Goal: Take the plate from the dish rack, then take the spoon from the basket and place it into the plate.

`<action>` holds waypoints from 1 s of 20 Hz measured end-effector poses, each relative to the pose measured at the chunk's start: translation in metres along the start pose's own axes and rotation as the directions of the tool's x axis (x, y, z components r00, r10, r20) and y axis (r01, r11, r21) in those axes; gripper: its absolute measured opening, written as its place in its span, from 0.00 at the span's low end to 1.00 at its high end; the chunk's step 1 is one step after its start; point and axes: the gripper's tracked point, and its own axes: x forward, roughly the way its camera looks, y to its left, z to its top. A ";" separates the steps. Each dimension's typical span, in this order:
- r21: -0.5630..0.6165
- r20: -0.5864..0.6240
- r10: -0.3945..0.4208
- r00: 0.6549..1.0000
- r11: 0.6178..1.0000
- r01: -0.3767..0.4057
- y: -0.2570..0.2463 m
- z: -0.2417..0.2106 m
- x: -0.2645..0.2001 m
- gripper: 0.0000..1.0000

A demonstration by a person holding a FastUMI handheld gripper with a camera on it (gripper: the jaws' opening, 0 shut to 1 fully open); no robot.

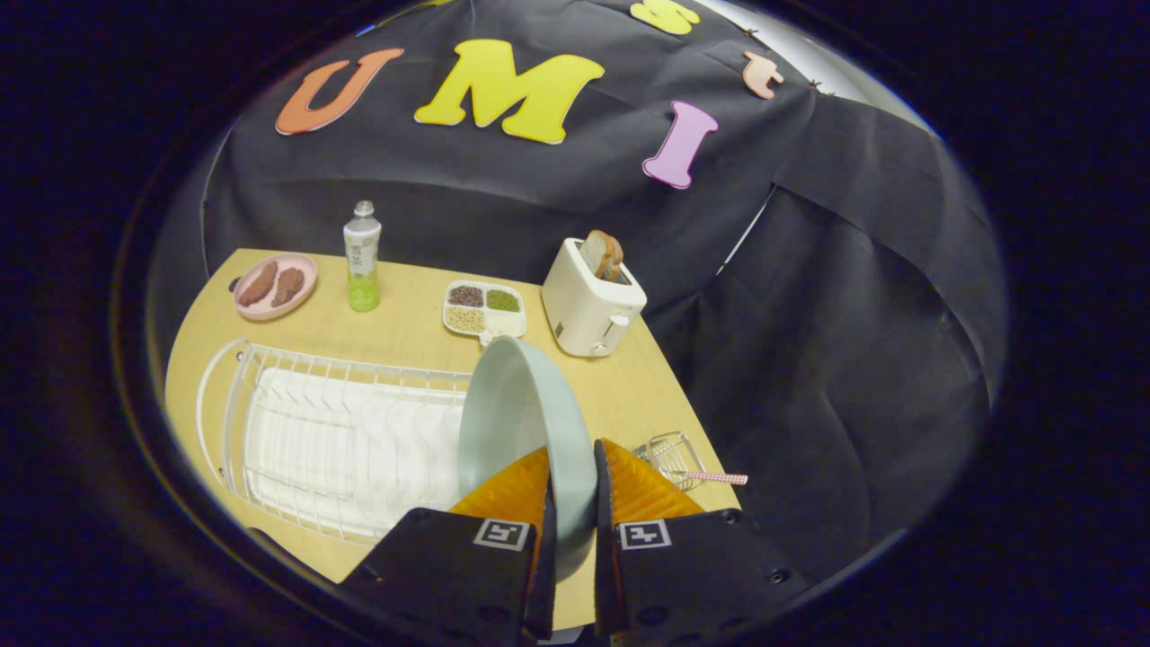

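Nearest the camera, the gripper (572, 503) has its two fingers (512, 490) narrowed onto a pale grey-green plate (517, 409), one finger on each face of it, pinching the lower rim. Each finger's housing carries a small square black-and-white marker tag. The plate stands on edge, raised above the table, its hollow face turned toward the rack side. Its lowest part is hidden between the fingers.

Just behind and beside the plate lies the white wire dish rack (296, 422) with a white drip tray under it; the plate covers the rack's near end.

On the other side of the fingers, close to the table's edge, sits a small wire basket (669, 454). A spoon (714, 477) with a pinkish patterned handle pokes out of it, past the table's edge. Its bowl is hidden in the basket and cannot be made out.

Farther back on the light wooden table (413, 332) stands a cream toaster (591, 301) with slices of brown bread (602, 254) sticking up from its slot. Beside it is a white divided dish (484, 309) holding grains or beans in dark, green and pale lots. Beyond that stands a clear bottle (362, 256) of green drink; its label bears writing too small to read. At the far corner a pink plate (275, 285) holds two brown pieces of food.
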 end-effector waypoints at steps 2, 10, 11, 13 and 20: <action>0.023 0.055 0.080 0.995 0.996 -0.081 -0.004 -0.013 -0.025 0.23; 0.174 0.149 0.402 0.904 0.889 -0.424 0.012 -0.139 -0.085 0.23; 0.204 0.151 0.422 0.894 0.871 -0.446 0.016 -0.157 -0.083 0.23; 0.252 0.145 0.453 0.880 0.843 -0.475 0.021 -0.191 -0.073 0.22; 0.332 0.068 0.547 0.834 0.776 -0.536 0.033 -0.255 -0.006 0.23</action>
